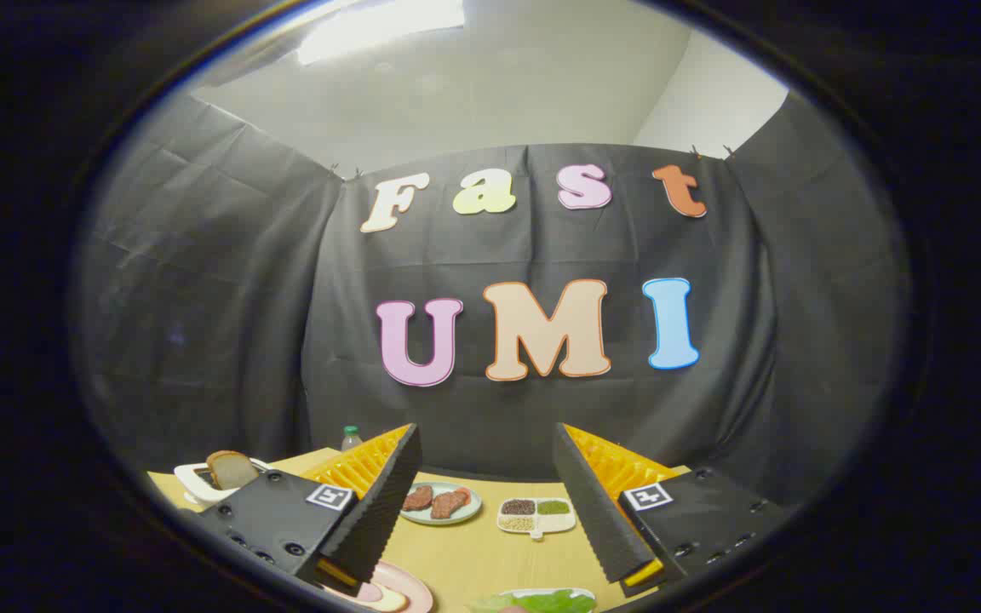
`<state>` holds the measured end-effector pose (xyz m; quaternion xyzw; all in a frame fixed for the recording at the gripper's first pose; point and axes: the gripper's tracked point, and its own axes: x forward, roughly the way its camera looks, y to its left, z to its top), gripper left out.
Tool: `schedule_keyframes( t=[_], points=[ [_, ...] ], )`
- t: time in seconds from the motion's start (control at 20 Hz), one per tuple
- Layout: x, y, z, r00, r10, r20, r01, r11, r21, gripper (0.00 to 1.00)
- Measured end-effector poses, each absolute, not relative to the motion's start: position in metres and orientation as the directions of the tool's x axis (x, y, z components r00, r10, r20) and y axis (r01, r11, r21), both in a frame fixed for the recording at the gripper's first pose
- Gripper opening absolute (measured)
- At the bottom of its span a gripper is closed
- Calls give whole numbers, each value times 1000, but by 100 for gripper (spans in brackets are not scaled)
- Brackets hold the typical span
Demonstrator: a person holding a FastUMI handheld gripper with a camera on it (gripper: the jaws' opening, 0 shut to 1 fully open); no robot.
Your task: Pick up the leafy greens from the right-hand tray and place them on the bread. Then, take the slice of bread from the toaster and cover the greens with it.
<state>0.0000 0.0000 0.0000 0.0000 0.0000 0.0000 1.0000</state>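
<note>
Greens (542, 601) are seen at the very bottom of the frame, a little right of the middle, lying on a pale tray (580, 593) whose rim just peeks out. They lie low between the two fingers, close to the camera. A small pinkish bit is seen at their lower edge — what it is cannot be told.

The gripper (487, 501) is held above the table (473, 553) with its fingers spread wide apart. Nothing is held between them. The left finger (375, 511) and the right finger (597, 511) are seen at the bottom of the frame, leaning in toward each other at the top.

A pink plate (412, 587) is seen at the bottom, just beside the tip of the left finger. Something pale lies on it, but it is partly hidden by the finger, so it cannot be told for sure that it is bread.

A white toaster (192, 481) stands at the lower left of the frame, beyond the left finger. A bread slice (231, 468) is seen sticking up out of it.

Farther back on the table, between the fingers, a round dish (467, 511) with two reddish-brown pieces (439, 501) is seen. Just to its right a white divided tray (563, 521) is placed — small dark, green and pale fillings are held in its parts.

A bottle (352, 437) with a green cap is seen behind the left finger, near the back of the table.
</note>
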Motion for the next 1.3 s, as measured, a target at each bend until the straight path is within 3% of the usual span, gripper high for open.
schedule_keyframes(
  t=[0.85,1.3],
  points=[
    [7,-20,-14,997,53,-51,-55,998,-42,99],
    [17,-27,-66,938,229,-260,-251,966,-55,99]
  ],
)
